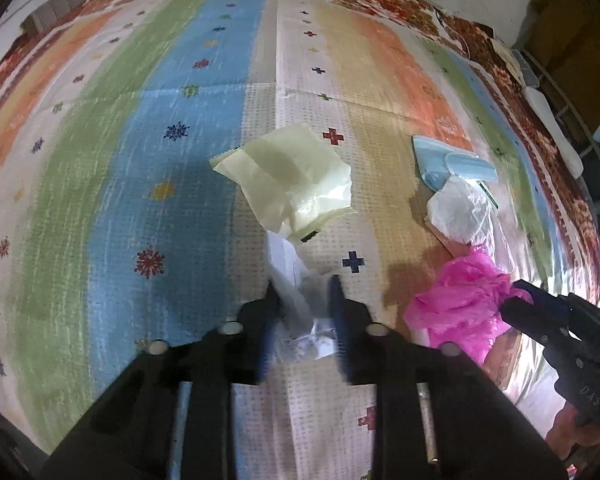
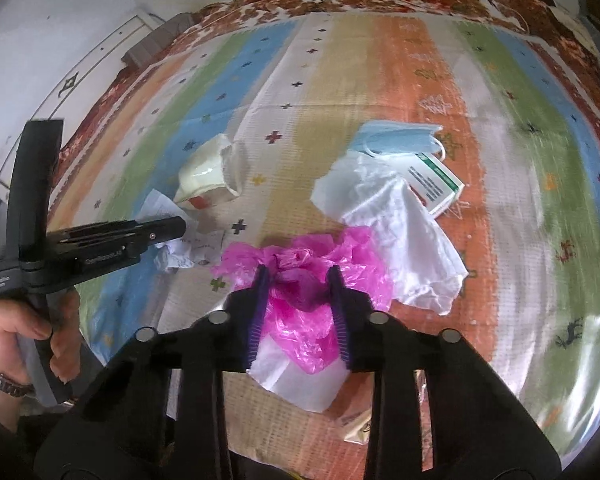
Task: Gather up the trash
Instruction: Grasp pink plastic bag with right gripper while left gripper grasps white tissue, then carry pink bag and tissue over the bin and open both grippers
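Observation:
On a striped mat [image 1: 100,168] lies scattered trash. My left gripper [image 1: 304,286] is shut on a crumpled white paper [image 1: 286,256], which bunches between its blue pads. The right wrist view shows that gripper [image 2: 180,226] from the side, tips on the same paper [image 2: 192,248]. My right gripper [image 2: 298,276] is shut on a pink plastic bag [image 2: 292,320], squeezed between both fingers. From the left wrist view, the right gripper [image 1: 516,300] bites the edge of the pink bag [image 1: 452,308].
A pale yellow wrapper [image 1: 288,176] lies just beyond the paper. A blue face mask [image 2: 396,138], a white tissue [image 2: 400,232] and a green-and-white box [image 2: 436,184] lie beyond the pink bag. A small packet [image 2: 358,428] lies near the mat's front. A hand [image 2: 32,320] grips the left tool.

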Motion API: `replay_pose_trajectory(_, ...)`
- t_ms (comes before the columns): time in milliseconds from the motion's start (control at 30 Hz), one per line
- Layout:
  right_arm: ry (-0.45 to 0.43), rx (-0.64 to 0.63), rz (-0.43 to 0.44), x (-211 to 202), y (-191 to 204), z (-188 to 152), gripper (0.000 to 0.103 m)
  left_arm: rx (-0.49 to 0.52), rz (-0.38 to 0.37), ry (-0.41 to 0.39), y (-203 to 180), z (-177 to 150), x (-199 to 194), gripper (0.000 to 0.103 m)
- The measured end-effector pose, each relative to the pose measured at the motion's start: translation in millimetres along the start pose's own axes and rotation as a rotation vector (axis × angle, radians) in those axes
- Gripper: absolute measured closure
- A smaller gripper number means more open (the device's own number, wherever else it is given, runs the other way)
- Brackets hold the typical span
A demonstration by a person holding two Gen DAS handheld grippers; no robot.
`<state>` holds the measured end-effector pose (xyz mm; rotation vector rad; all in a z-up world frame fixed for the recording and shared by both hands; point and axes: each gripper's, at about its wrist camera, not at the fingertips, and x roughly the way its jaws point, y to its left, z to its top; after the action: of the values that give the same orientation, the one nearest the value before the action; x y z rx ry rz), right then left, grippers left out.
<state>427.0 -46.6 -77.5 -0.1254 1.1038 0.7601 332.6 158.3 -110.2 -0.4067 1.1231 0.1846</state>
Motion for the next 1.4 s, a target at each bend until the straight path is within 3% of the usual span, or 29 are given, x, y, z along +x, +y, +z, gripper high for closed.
replay_pose_trajectory(100, -0.005, -0.001, 0.01, -5, 5, 0, 0.084, 0.0, 0.007, -0.009, -4, 1, -7, 0.096)
replay_pose_trajectory(433, -0.041, -0.001, 0.008, -40, 14, -6, 0.088, -0.022, -0.017, -0.046, -8, -2, -44, 0.097)
replay_pose_trajectory(700, -0.078, -0.003, 0.01, -73, 23, -17, 0.088, -0.027, -0.08, -0.08, -17, -12, -77, 0.097)
replay_pose_trajectory(1067, -0.121, 0.013, 0.013, -116, 25, -35, 0.088, -0.02, -0.168, -0.114, -38, -37, -117, 0.097)
replay_pose_trajectory(1400, -0.134, 0.004, 0.006, -141, 35, -59, 0.088, -0.003, -0.202, -0.131, -48, -61, -143, 0.097)
